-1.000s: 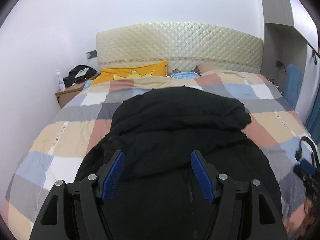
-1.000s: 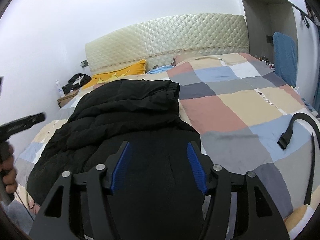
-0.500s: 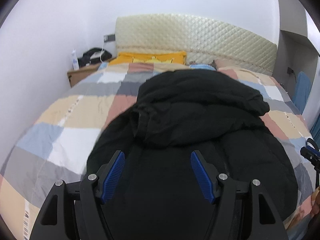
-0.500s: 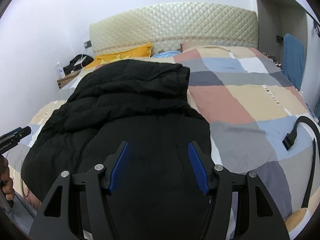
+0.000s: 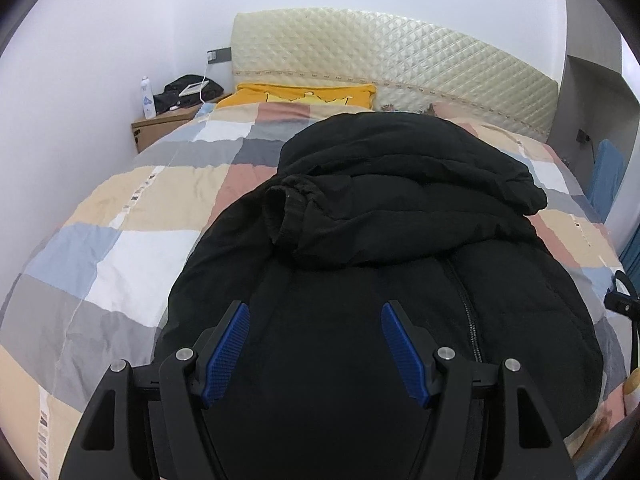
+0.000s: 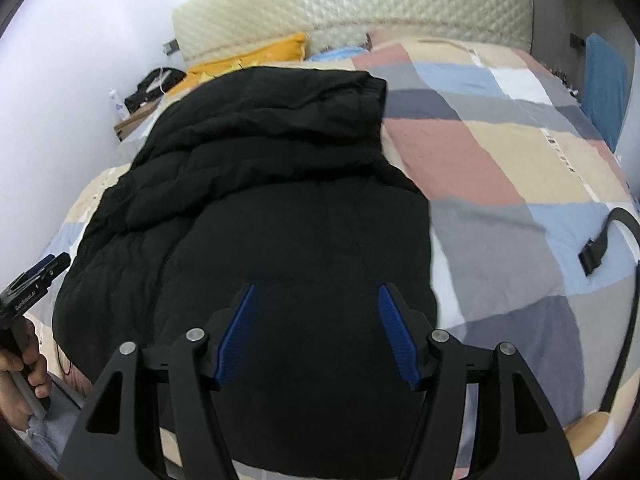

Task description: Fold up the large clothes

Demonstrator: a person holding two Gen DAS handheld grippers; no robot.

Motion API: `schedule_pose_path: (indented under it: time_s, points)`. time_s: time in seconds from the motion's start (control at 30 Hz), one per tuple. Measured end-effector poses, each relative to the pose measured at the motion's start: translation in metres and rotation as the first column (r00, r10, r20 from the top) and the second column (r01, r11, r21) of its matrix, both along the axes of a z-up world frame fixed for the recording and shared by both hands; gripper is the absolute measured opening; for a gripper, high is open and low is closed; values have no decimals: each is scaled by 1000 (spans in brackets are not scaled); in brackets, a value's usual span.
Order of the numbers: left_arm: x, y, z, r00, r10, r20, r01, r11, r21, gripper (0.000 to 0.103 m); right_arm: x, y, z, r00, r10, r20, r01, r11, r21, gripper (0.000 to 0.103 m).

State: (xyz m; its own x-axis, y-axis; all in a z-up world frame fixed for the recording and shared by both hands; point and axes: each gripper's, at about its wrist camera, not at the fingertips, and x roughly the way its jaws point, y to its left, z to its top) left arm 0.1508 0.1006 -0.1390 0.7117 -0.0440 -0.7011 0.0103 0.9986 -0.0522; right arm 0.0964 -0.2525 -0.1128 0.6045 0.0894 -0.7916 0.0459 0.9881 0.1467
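Observation:
A large black puffer jacket lies front up on the checked quilt, its zip running down the middle. Its sleeves are folded across the chest, one cuff showing at the left. My left gripper hovers open over the jacket's near left part with nothing between its blue pads. My right gripper is open as well, over the jacket's near right part. The right wrist view catches the left gripper at its left edge, held by a hand.
The bed has a quilted cream headboard and a yellow pillow. A bedside table at the far left carries a bottle and a black bag. A black strap lies on the quilt to the right. A blue towel hangs at the far right.
The left gripper has moved left and lower over the jacket, so the left cuff now shows. The right gripper has tipped downward and come closer. Both pairs of jaws stayed apart.

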Motion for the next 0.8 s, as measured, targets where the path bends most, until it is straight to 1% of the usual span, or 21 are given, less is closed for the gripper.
schedule_pose_path:
  time_s: [0.1,0.13,0.2,0.23,0.3,0.4,0.43,0.5,0.57,0.67,0.73,0.8]
  points:
    - [0,2,-3,1000,-5,-14,5,1000,-13,68,6,-18,1,996,10,-87,-7,999,36,64]
    - [0,2,-3,1000,-6,-18,5,1000,-16,68,7,-22,0,994,13,-113,-9,1000,28,64]
    - [1,2,-4,1000,-11,-27,10,1000,-27,68,10,-29,-4,987,1,-164,-4,1000,-22,65]
    - [1,1,-5,999,-16,-32,15,999,-32,68,12,-33,-7,981,0,-192,-4,1000,-17,66]
    - [1,-1,-5,999,-24,-37,23,999,-37,68,15,-38,-13,974,19,-227,-14,1000,22,69]
    - [0,-5,-7,999,-29,-41,28,999,-18,68,18,-44,-30,952,29,-304,-3,996,86,70]
    - [0,-5,-8,999,-28,-43,28,999,-16,68,19,-46,-37,944,29,-328,7,994,107,71]
    - [2,-5,-10,998,-27,-55,26,999,-25,68,20,-53,-49,927,27,-375,37,986,164,74]
    - [5,-2,-13,997,-22,-73,19,999,-42,68,19,-61,-59,908,12,-419,86,973,214,81]
    - [9,4,-19,994,-29,-110,19,996,-88,68,13,-68,-65,888,-24,-459,141,965,222,81]
    - [12,8,-22,991,-29,-130,13,992,-124,68,10,-68,-64,884,-18,-467,143,962,232,84]
    - [14,10,-25,988,-27,-150,5,990,-142,68,8,-67,-65,879,-14,-476,144,961,237,89]
